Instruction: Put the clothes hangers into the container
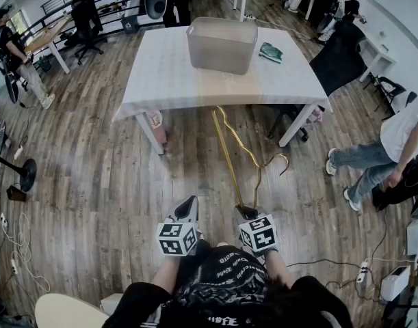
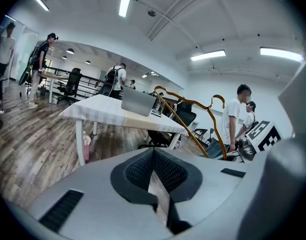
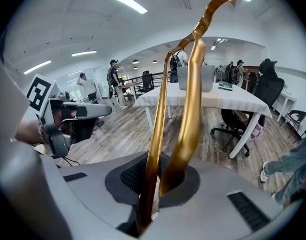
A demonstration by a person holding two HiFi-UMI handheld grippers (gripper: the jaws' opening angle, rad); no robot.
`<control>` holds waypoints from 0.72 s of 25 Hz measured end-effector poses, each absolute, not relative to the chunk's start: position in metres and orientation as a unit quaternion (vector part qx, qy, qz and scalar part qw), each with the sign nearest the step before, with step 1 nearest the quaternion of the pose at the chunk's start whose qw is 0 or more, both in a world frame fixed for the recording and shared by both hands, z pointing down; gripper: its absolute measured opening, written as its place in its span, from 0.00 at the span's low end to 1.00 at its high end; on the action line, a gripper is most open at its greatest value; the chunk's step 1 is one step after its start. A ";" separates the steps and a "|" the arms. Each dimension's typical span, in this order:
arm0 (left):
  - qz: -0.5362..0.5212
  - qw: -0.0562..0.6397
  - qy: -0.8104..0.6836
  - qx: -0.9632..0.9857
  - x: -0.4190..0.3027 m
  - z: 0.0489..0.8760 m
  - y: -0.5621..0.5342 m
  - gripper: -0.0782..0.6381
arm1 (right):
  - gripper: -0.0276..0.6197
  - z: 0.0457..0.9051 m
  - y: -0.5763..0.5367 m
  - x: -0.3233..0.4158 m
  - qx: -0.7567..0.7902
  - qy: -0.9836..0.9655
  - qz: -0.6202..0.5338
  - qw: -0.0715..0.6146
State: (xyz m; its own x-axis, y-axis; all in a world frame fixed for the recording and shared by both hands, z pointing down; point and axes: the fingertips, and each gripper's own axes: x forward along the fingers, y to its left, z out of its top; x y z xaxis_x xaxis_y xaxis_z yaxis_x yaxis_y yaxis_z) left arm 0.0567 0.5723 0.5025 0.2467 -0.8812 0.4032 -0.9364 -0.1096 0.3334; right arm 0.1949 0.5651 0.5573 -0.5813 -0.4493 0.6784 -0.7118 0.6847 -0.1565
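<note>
While right gripper (image 3: 158, 179) clamps gold hangers (image 3: 192, 94) at one end, likely light, stiff, slippery length levers beyond fingers; left gripper (image 2: 154, 155) closed, empty

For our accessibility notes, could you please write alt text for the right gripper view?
The right hand-held gripper is shut on a gold clothes hanger that rises toward the ceiling. Beyond them a grey container stands on a white table, and the left hand-held gripper shows at the left.
</note>
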 end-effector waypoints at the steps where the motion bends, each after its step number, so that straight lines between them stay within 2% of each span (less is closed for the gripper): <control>1: 0.050 0.269 -0.612 0.742 0.057 0.503 0.573 0.14 | 0.09 0.557 0.565 0.196 0.337 -0.863 0.210 0.313; 9: 0.046 0.261 -0.605 0.751 0.045 0.497 0.562 0.13 | 0.10 0.553 0.557 0.180 0.344 -0.859 0.212 0.314; 18: 0.044 0.258 -0.600 0.756 -0.012 0.499 0.545 0.14 | 0.11 0.553 0.543 0.130 0.351 -0.861 0.207 0.304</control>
